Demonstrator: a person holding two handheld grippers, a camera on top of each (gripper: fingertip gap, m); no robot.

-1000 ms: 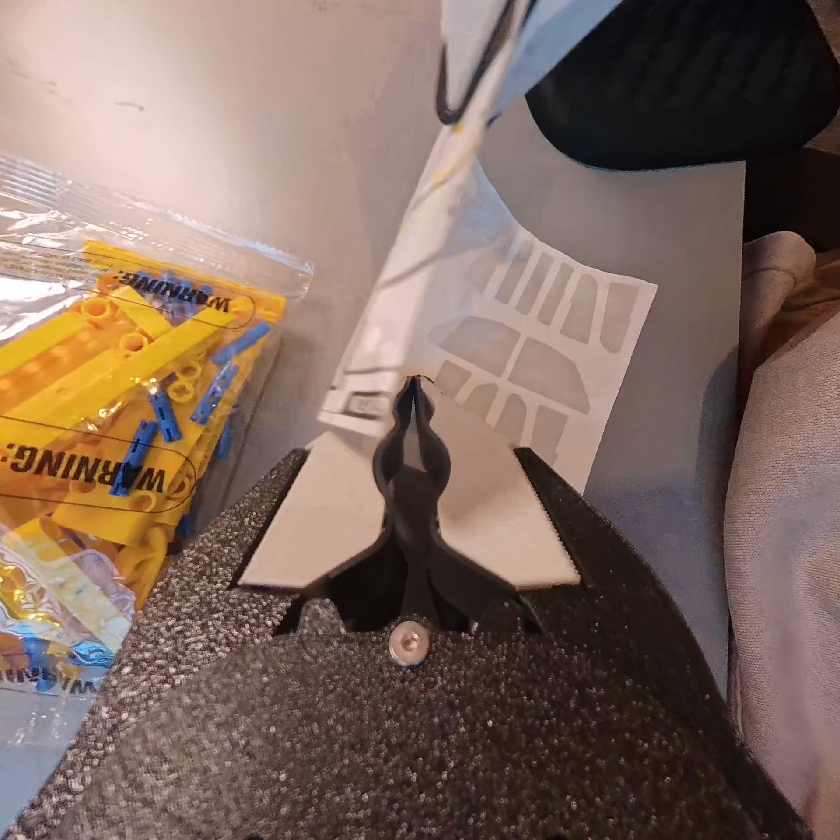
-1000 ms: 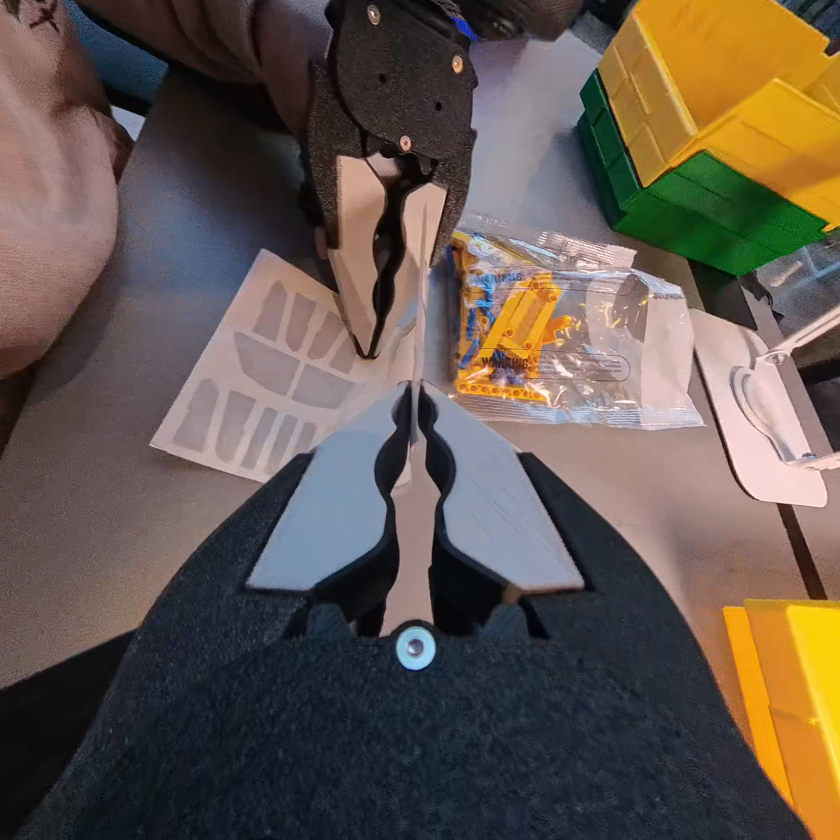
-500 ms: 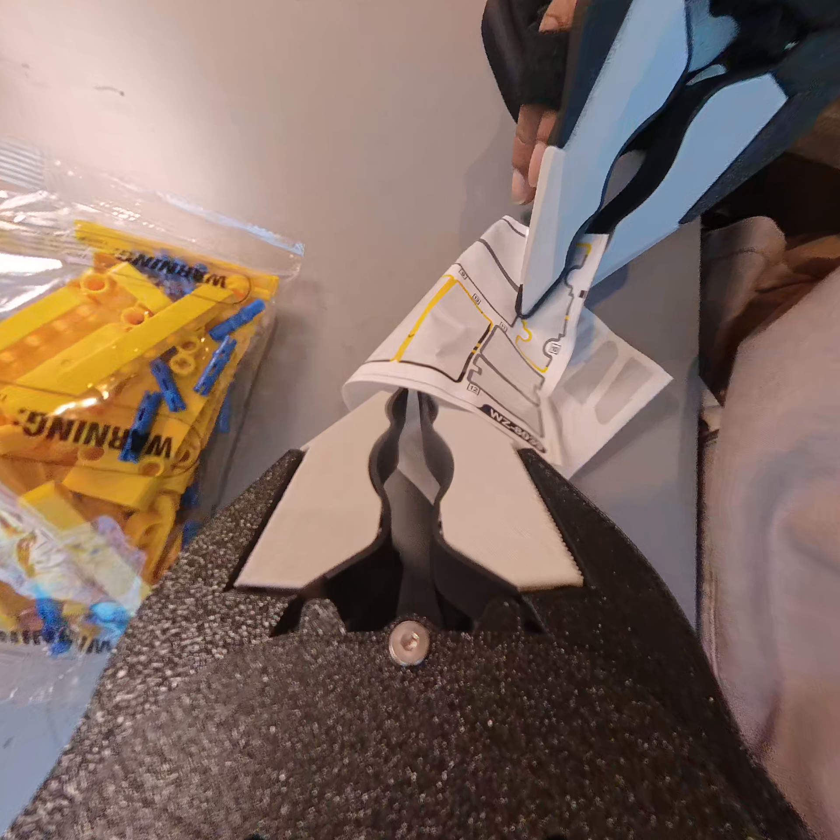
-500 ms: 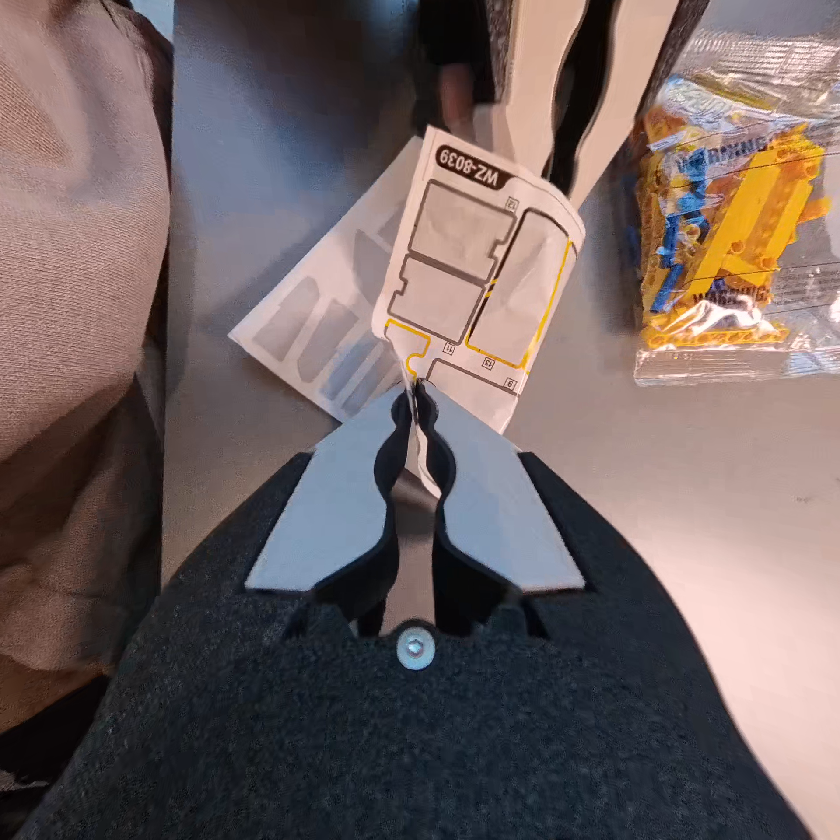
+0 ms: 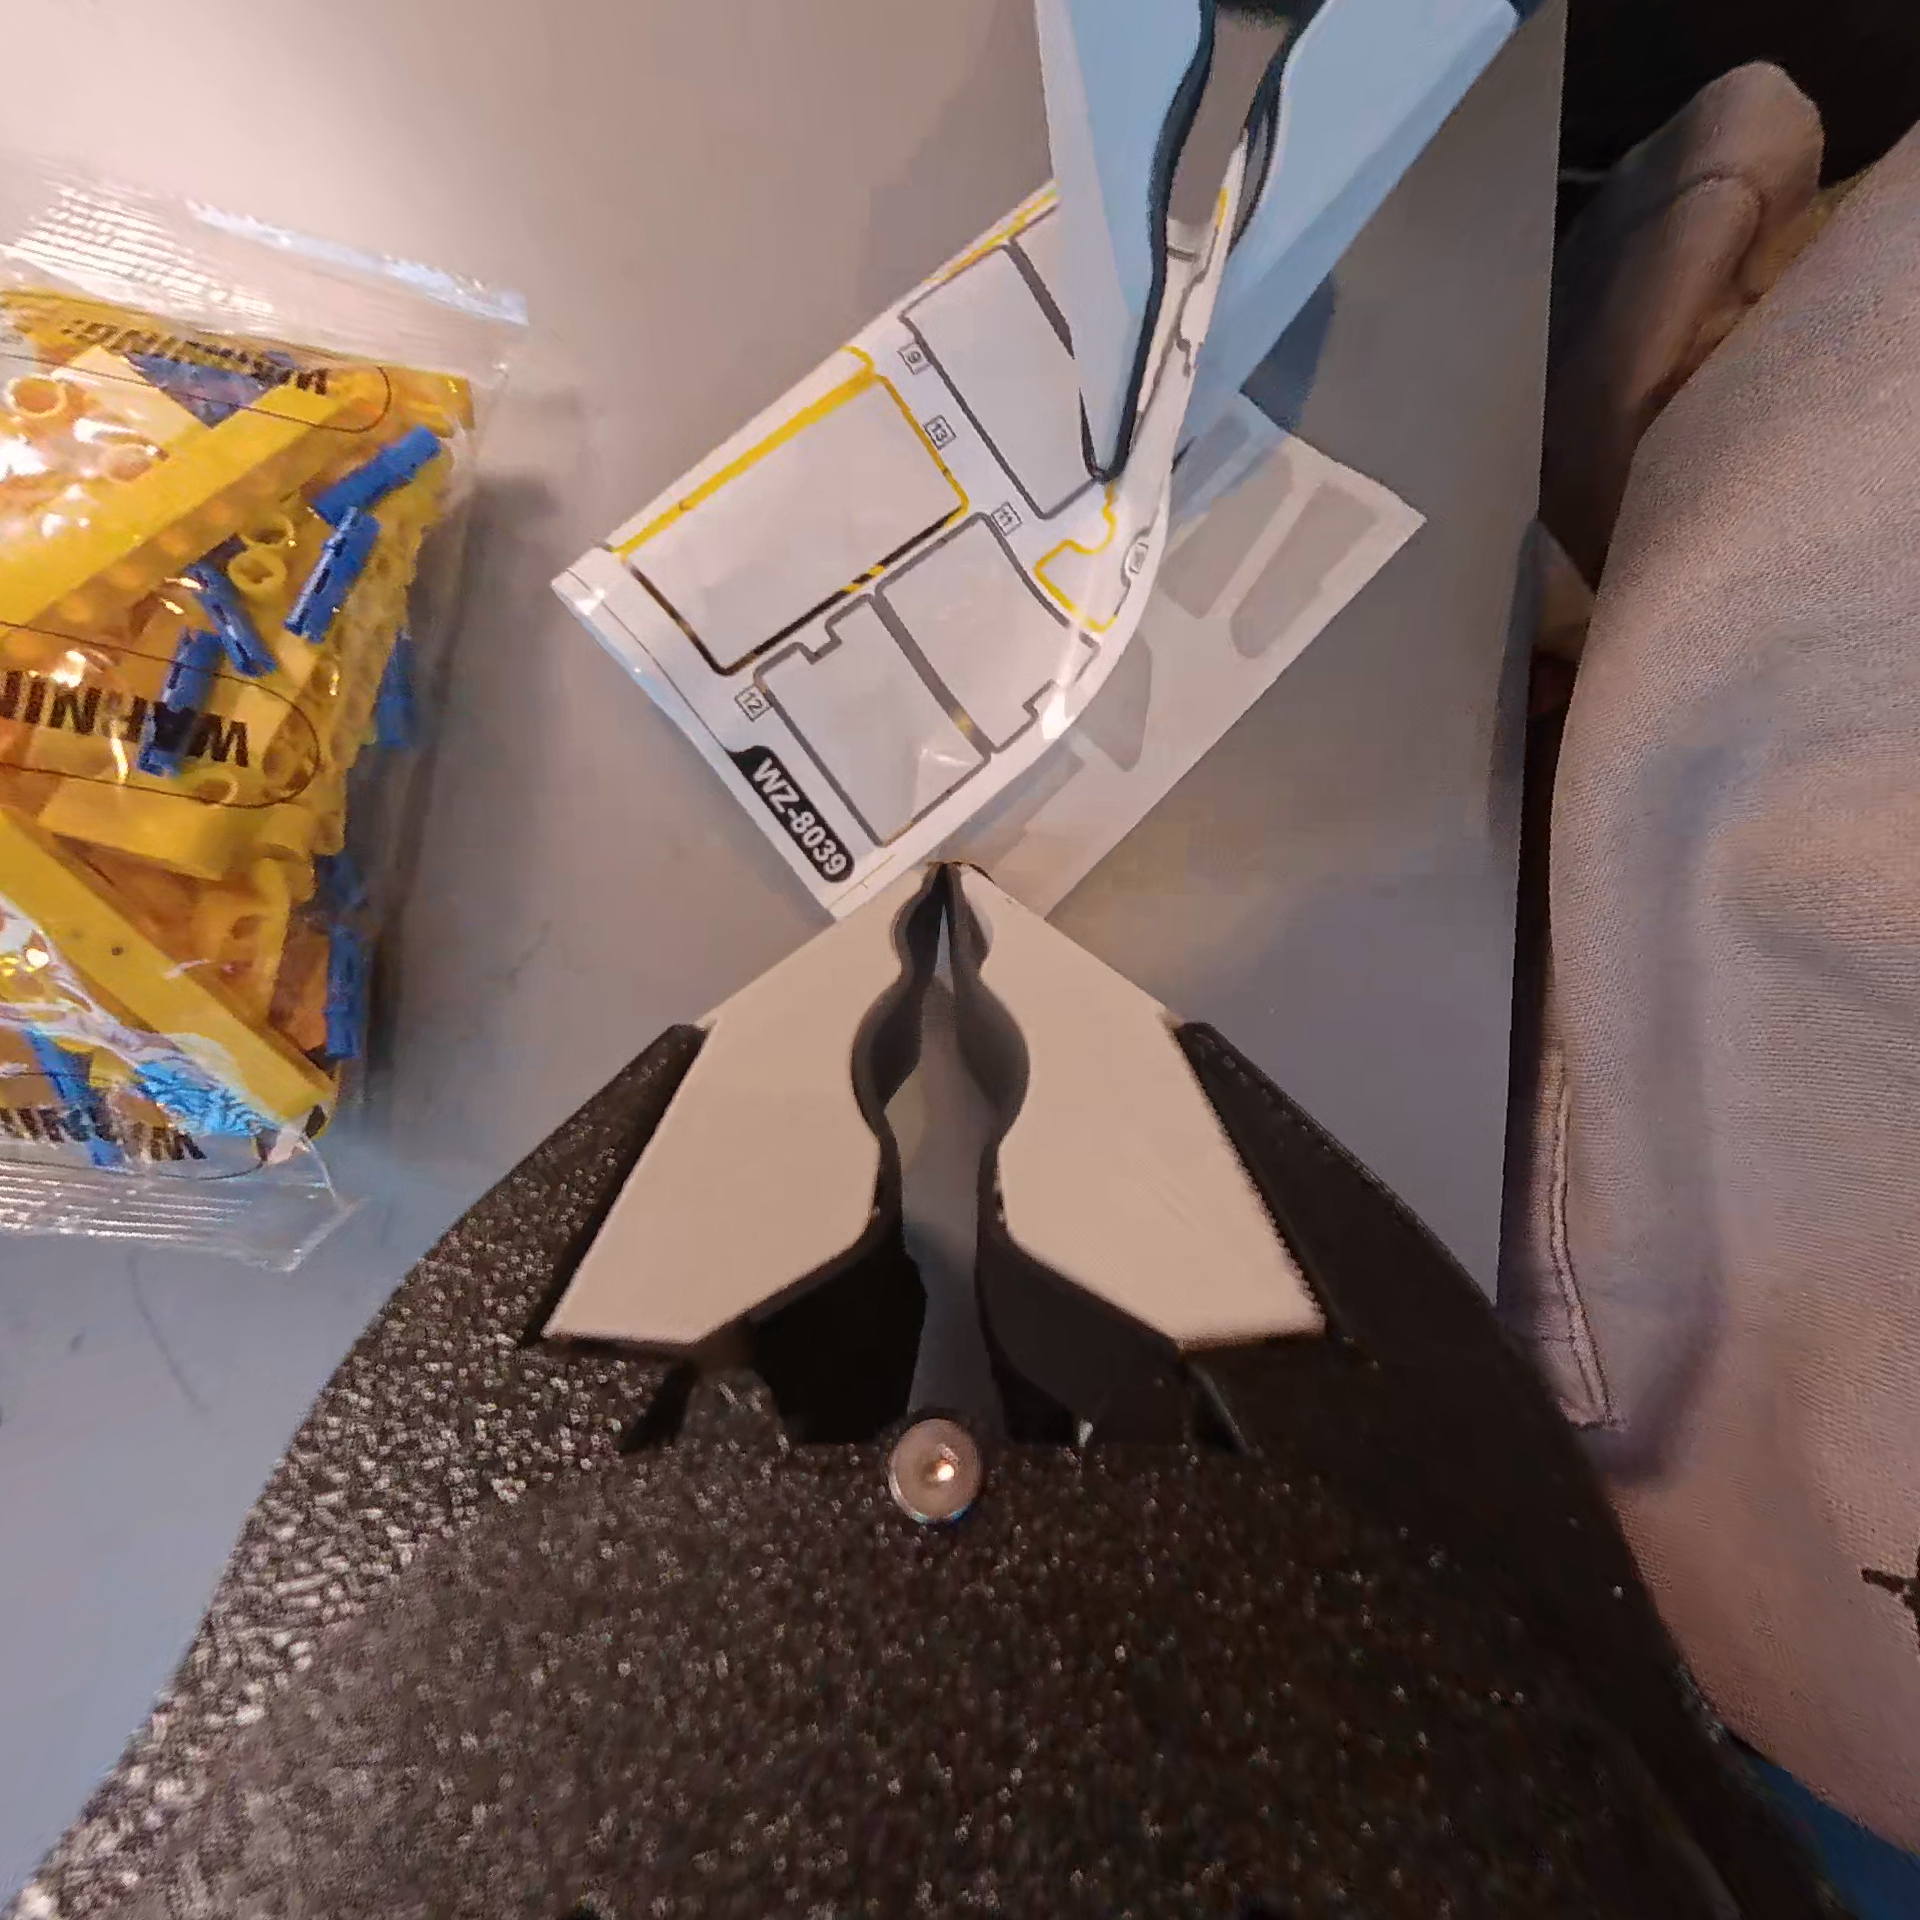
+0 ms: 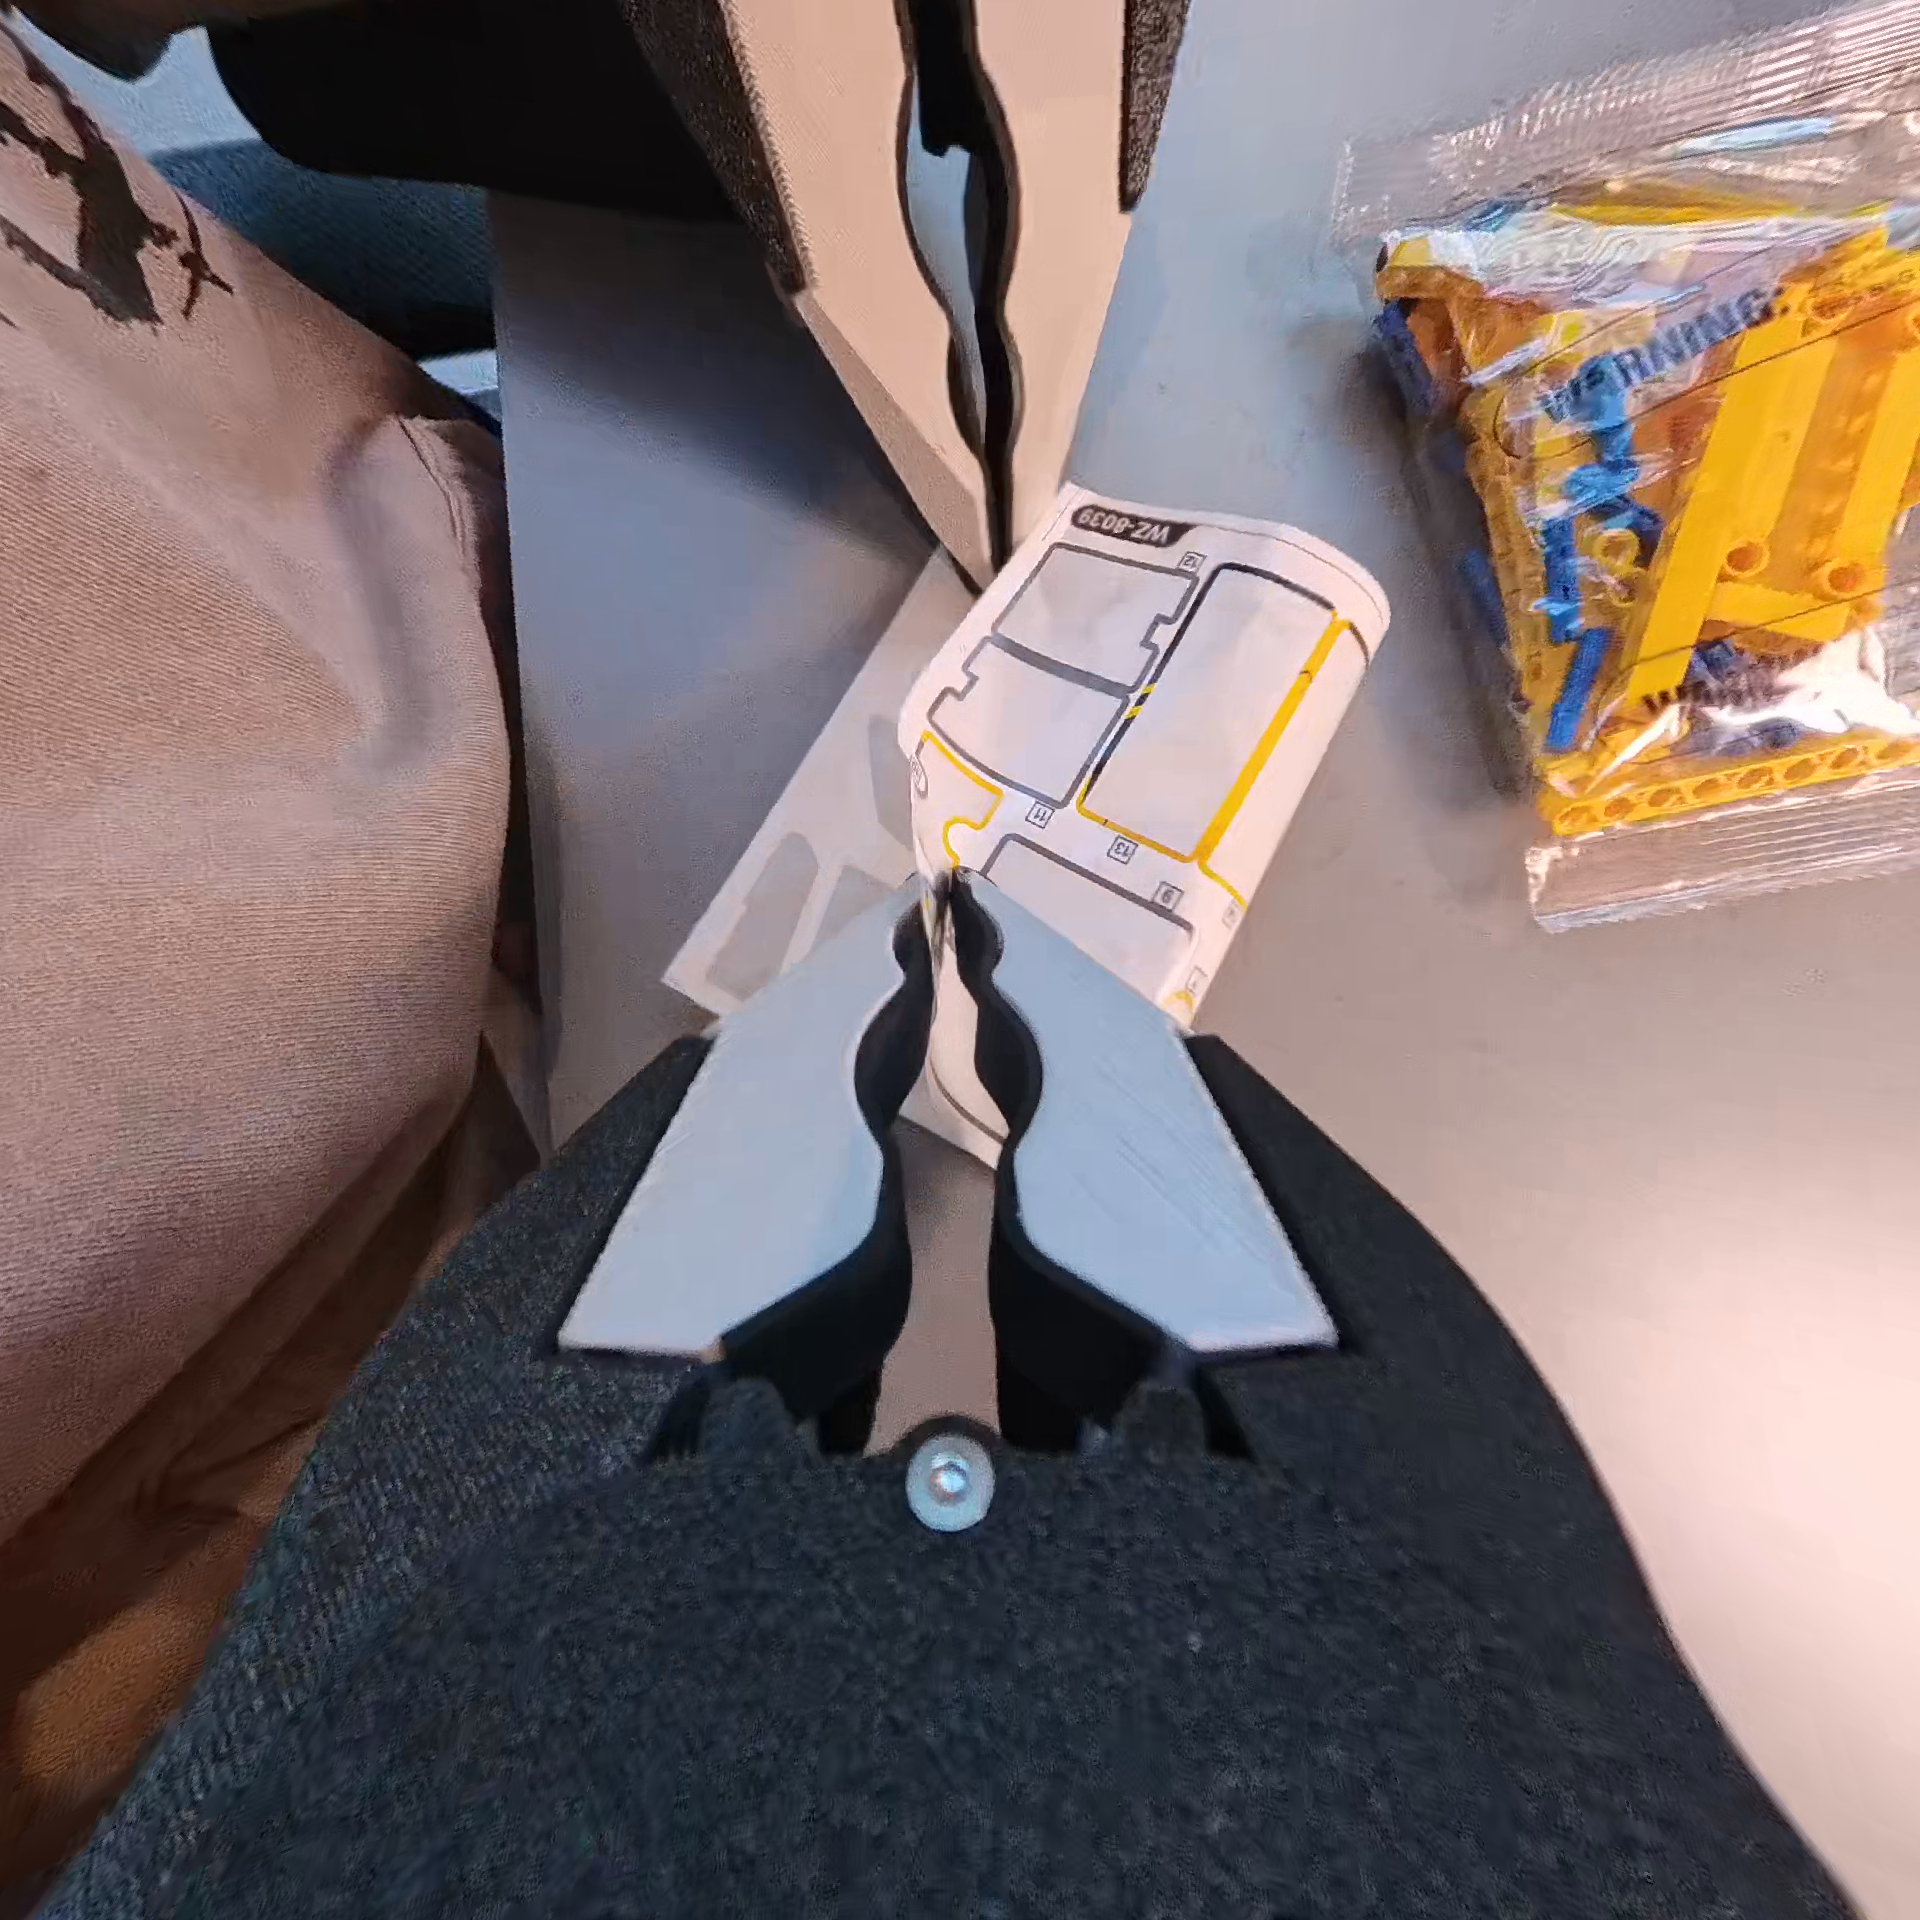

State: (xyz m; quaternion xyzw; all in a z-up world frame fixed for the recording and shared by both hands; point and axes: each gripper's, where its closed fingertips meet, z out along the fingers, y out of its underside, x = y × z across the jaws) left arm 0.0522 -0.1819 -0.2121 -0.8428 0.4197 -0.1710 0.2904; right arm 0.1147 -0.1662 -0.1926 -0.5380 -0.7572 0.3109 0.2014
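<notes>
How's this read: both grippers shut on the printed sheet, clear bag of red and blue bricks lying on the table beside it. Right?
Not quite. The bricks in the bag are yellow and blue, not red and blue; the right wrist view shows it. The rest holds: left gripper and right gripper are both shut on the printed sheet, and the bag lies on the table beside it.

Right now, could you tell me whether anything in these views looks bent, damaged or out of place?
The sticker sheet is curled rather than flat, pinched by the right gripper at one edge and the left gripper at its opposite corner. A second sheet lies flat beneath. The parts bag looks sealed.
</notes>
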